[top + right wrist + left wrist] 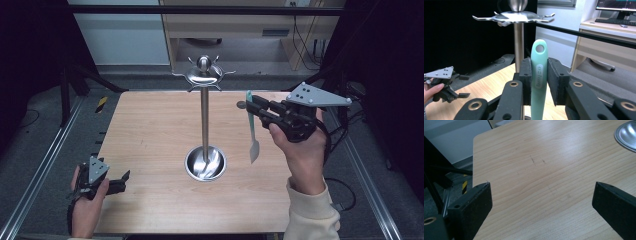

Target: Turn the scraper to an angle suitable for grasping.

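Right gripper [251, 107]: raised above the table's [150, 150] right half, jaws clamped on a pale green utensil [251, 131], which hangs upright, blade down.
Handle [539, 72]: embossed lettering, too blurred to read; hanging hole at top.
Steel rack [204, 120]: at 9 o'clock of the utensil, hooks bare.
Left gripper [119, 181]: jaws wide apart, empty, resting at the table's 7 o'clock corner.
Background: desk with keyboard [617, 22] at 2 o'clock.

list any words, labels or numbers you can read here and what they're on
No text here can be read for certain.
Raised lettering on the mint green utensil handle, held in the right claw: too soft to read.
Lines on the monitor screen at upper right: too small to read.
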